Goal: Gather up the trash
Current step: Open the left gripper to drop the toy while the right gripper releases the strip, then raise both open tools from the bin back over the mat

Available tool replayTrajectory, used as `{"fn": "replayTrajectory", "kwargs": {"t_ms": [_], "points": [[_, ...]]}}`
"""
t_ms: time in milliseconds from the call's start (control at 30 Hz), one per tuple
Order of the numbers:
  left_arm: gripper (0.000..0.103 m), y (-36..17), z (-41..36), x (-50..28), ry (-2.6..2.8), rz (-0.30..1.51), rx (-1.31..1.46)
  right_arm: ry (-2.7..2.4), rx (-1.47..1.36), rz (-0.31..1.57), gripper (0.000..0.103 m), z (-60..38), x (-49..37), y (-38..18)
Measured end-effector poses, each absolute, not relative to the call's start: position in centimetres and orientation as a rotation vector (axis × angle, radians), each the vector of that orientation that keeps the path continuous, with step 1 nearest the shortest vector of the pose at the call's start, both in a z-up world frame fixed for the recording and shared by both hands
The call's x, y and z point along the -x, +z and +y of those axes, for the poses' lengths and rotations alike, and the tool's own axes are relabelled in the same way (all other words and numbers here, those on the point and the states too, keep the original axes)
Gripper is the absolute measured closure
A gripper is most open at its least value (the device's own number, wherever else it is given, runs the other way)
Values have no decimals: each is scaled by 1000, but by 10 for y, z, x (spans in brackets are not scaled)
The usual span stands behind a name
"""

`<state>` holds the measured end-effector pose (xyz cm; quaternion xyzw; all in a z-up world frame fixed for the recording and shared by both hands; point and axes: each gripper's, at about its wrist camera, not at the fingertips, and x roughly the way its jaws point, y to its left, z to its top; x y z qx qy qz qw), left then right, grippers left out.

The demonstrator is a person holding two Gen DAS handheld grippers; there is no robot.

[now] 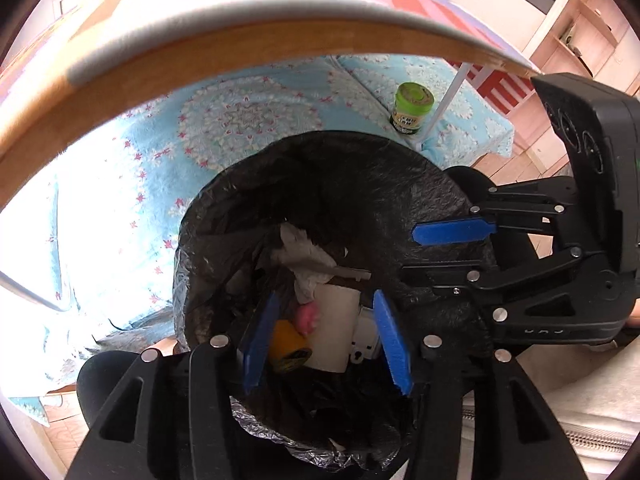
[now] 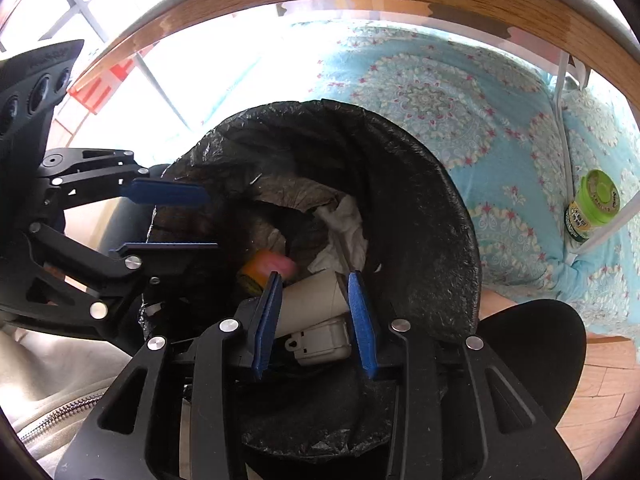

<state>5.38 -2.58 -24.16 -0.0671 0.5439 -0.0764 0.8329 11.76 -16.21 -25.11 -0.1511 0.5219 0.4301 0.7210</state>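
Black crinkled plastic lines the bin [image 1: 320,184], and we take that bin as our landmark: it stands on the floor below a wooden table edge [image 1: 200,76], with a blue patterned quilt [image 1: 224,120] behind it. Over the bin's left side we hold the left gripper [image 1: 324,344], its blue pads parted with nothing between them, only rubbish far below. Inside the bin, from left to right in the left wrist view, lie a yellow lid-like piece [image 1: 286,344], a pink scrap [image 1: 308,318], a cardboard tube [image 1: 334,320] and a small white plastic case [image 1: 366,344], with crumpled tissue [image 1: 300,256] behind them. Over the bin's right side we hold the right gripper [image 2: 316,320], also parted and empty. Beyond the bin's far rim on the quilt, beside a white table leg [image 1: 440,104], stands a green-lidded jar [image 1: 412,108], which we judge the next piece to collect. It looks stiff, light and smooth, so it may slip; we would pinch it across the body just under the lid, keeping it upright
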Motion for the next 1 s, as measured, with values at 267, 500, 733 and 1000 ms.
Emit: {"fn": "replayTrajectory", "kwargs": {"t_ms": [267,500,733,1000], "points": [[55,-222,-23,-45,-145,1102,132,951,327,1106,69,-166,-114,-236],[55,-197,-21,-33,-120,1033,114,951,327,1050,69,-173,-107,-218],[55,-167,-19,-25,-100,961,100,947,312,989,69,-181,-103,-198],[55,-138,-16,-20,-85,910,70,968,299,896,69,-188,-103,-162]]}}
